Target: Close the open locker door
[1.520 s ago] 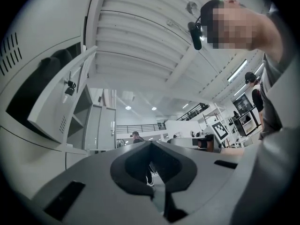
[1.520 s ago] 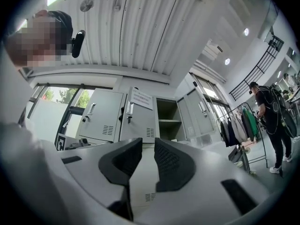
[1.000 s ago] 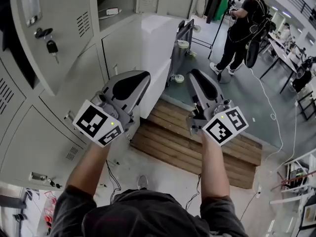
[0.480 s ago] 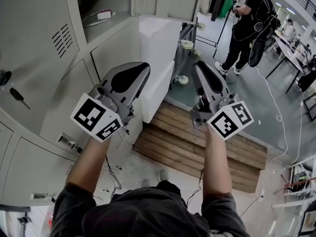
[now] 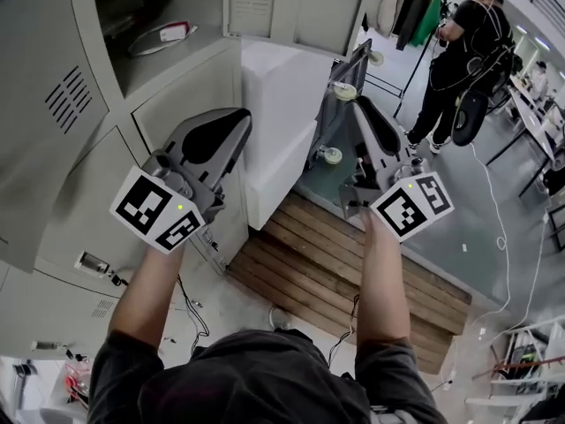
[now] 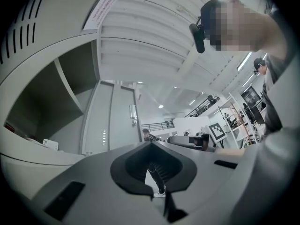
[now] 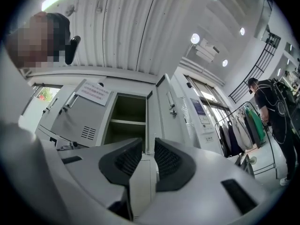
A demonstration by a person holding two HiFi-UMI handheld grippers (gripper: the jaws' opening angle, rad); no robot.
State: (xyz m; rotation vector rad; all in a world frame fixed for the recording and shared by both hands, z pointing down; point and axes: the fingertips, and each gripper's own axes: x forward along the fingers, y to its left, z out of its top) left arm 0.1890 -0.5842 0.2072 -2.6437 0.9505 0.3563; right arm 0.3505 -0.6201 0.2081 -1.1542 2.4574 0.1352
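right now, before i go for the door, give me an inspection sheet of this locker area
surface: floor with a wooden pallet
job's things: locker door stands swung open, compartment exposed
clutter: white box beside the lockers; flat white item inside the compartment
grippers: left hand-held gripper tips look together, empty; right hand-held gripper jaws apart, empty; neither touches the door
cables: white cable on the floor; black cable at the lockers' foot
surroundings: person in black standing beyond

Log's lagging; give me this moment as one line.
locker door: open, untouched | left gripper: shut, empty | right gripper: open, empty
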